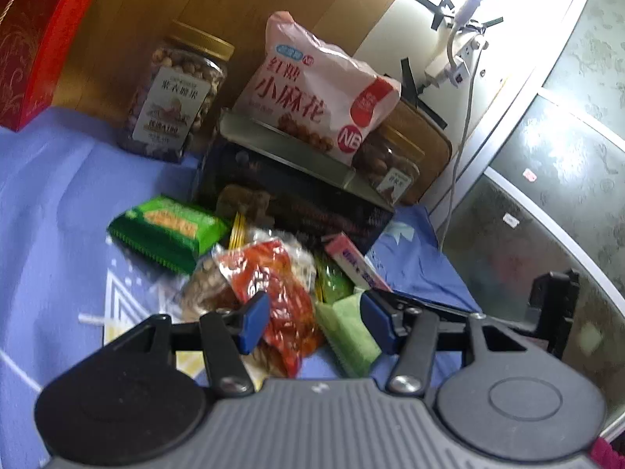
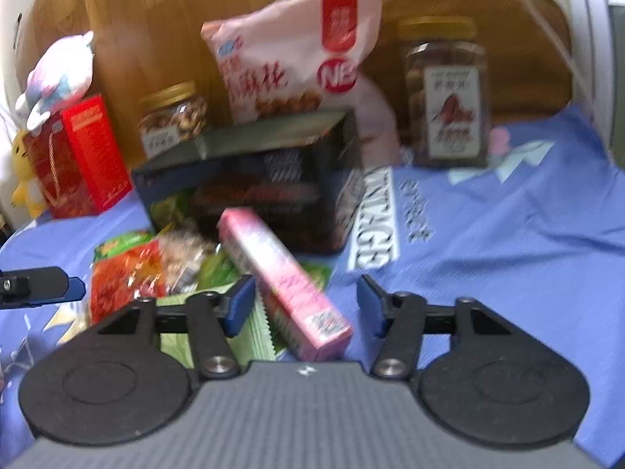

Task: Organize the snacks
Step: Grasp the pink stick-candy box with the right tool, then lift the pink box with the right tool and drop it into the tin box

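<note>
A heap of small snack packets is lying on a blue printed cloth, just in front of a dark open box (image 1: 297, 199). The left gripper (image 1: 316, 322) is hovering over the near side of the heap with its jaws standing partly open; the red crinkly packet (image 1: 281, 293) and a pale green packet (image 1: 347, 332) are showing between the blue pads, but neither pad is pressing on them. A green biscuit packet (image 1: 168, 230) is lying at the left of the heap, and clear bags of nuts are sitting under the red one.

The right gripper (image 2: 304, 305) is reaching at the long pink box (image 2: 281, 285), which is lying tilted across the heap's right side. Its jaws are partly open around the box's near end; the left pad is just beside the box, the right pad apart from it.

Farther back, a pink snack bag (image 1: 312, 90) is leaning on the dark box's raised lid, with a gold-lidded nut jar (image 1: 175, 97) to its left, another jar (image 2: 449, 93) to its right, and a red gift box (image 2: 78, 156) at far left.
</note>
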